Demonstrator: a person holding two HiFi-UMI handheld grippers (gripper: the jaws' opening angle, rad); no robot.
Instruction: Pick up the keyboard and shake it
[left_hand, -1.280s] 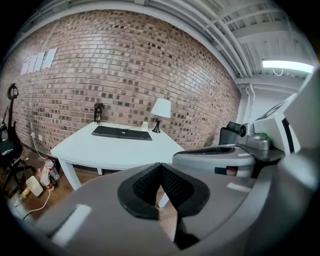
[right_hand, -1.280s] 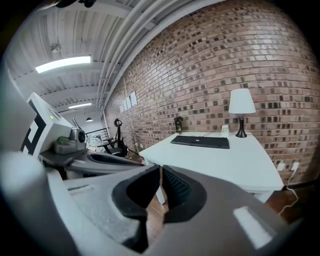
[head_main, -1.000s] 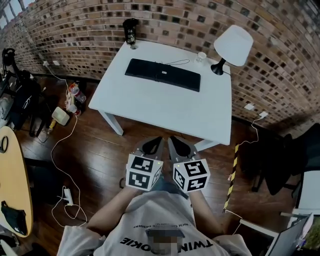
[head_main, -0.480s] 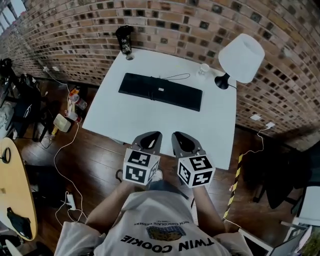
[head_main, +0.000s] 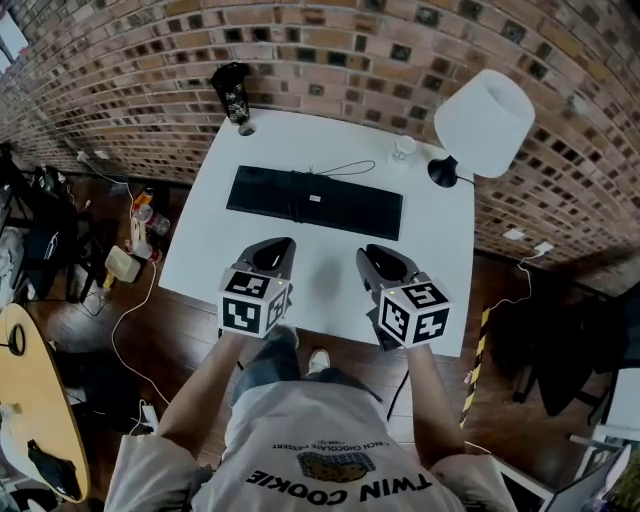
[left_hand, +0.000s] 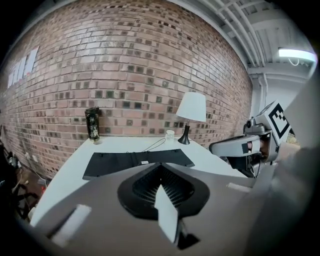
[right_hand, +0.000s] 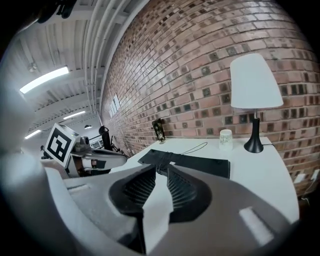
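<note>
On table (head_main: 330, 262): one keyboard (head_main: 315, 202), one lamp (head_main: 484, 112)

The keyboard (head_main: 315, 201) lies across the middle of the surface (head_main: 330, 265). Behind it, a flask (head_main: 232, 92) stands at the far left corner and a lamp (head_main: 484, 115) at the far right. A cup (head_main: 403, 147) sits just left of the lamp's base. A wall (head_main: 330, 50) stands behind the surface.

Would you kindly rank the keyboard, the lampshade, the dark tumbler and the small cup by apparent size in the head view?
1. keyboard, the longest
2. lampshade, close in area, but raised nearer the camera
3. dark tumbler
4. small cup
</note>
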